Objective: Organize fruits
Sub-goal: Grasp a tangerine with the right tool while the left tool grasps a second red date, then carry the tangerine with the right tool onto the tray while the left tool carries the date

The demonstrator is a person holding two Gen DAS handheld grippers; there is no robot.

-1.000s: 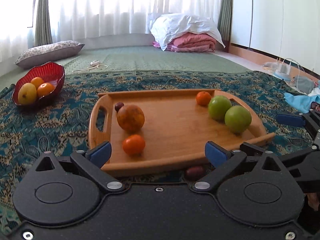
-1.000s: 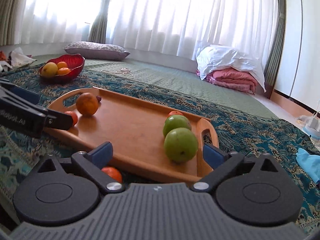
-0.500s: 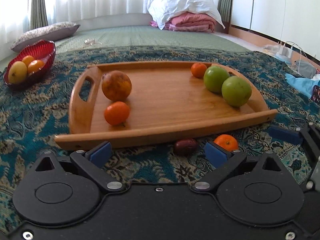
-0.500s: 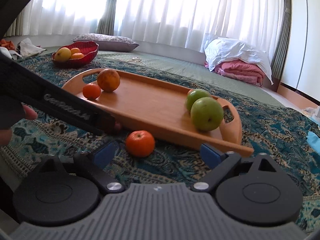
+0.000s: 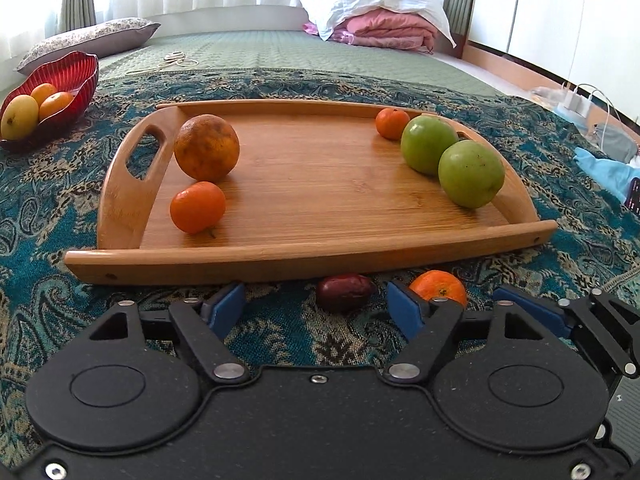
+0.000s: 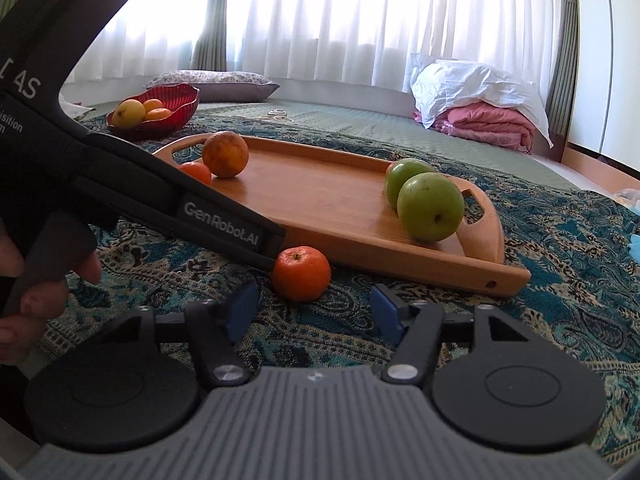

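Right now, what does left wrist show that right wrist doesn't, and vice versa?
Only left wrist: dark red fruit on the cloth before the tray, small mandarin at the tray's far edge, right gripper from the side. Only right wrist: the left gripper's body, lettered GenRobot.AI, and the hand holding it. Both: wooden tray, two green apples, red bowl, loose mandarin on the cloth.

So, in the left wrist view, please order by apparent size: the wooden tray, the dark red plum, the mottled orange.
1. wooden tray
2. mottled orange
3. dark red plum, smallest although nearest the camera
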